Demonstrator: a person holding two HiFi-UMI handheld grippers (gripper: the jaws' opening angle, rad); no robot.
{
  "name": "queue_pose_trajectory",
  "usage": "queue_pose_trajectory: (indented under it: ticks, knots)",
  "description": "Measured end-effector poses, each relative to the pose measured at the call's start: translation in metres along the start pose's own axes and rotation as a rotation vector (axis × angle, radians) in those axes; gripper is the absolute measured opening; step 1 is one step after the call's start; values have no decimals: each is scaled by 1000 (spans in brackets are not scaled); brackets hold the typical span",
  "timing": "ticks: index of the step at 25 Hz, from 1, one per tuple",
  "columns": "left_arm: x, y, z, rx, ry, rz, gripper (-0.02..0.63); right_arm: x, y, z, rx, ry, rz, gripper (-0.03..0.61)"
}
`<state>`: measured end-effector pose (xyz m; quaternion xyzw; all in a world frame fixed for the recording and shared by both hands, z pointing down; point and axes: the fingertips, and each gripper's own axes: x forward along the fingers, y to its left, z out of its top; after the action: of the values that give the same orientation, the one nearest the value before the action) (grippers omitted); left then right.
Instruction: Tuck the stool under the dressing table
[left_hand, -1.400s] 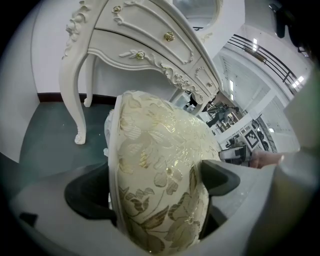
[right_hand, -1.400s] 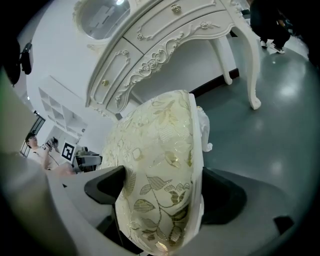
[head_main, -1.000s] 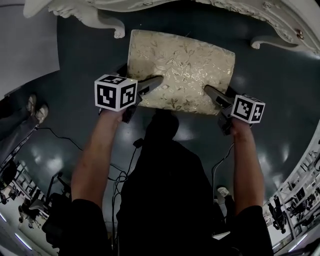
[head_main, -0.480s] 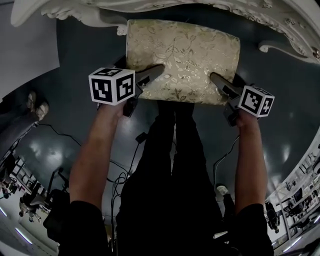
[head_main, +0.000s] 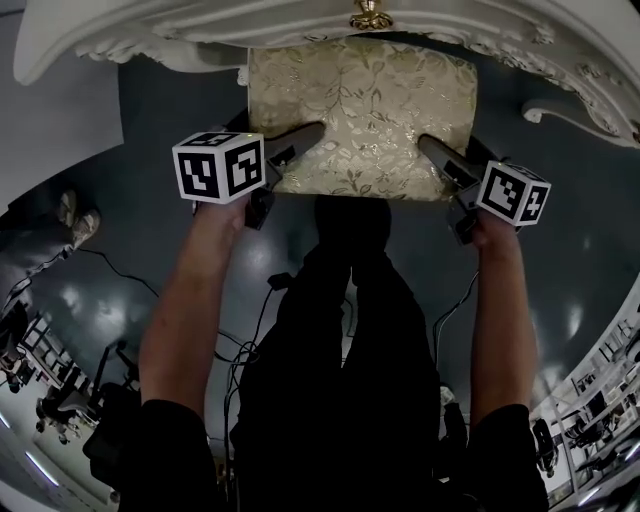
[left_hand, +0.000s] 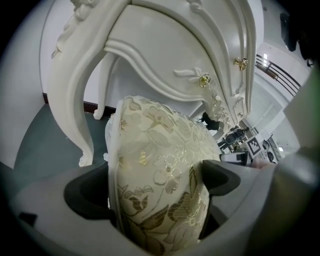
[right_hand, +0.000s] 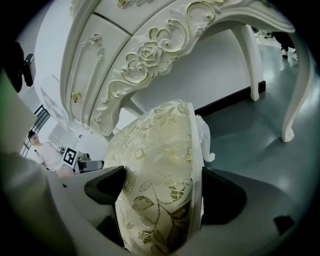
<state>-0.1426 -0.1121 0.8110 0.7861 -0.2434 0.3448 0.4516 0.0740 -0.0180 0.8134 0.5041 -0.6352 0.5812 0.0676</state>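
Stool (head_main: 362, 115), gripped by left claw (head_main: 312, 132), right claw (head_main: 428, 147)

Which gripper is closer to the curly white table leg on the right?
Right. The right gripper grips the stool's edge beside that table leg; the left gripper grips the opposite edge.

dressing table (head_main: 300, 15) over stool (head_main: 362, 110), legs (head_main: 572, 104) flanking

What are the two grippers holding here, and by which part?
The stool, by the near edge of its cushioned seat: the left gripper clamps the near-left corner, the right gripper the near-right corner.
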Motion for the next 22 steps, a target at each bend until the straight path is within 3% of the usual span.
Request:
queue_pose_trajectory:
  ticks: [18,22]
  knots:
    - [19,18,13,-43,-111,-5,561,24,-8,28,-55,-48,21,453]
    - [7,7,2,-32,-110,-18,563,6,2,13,-46,-48,9,453]
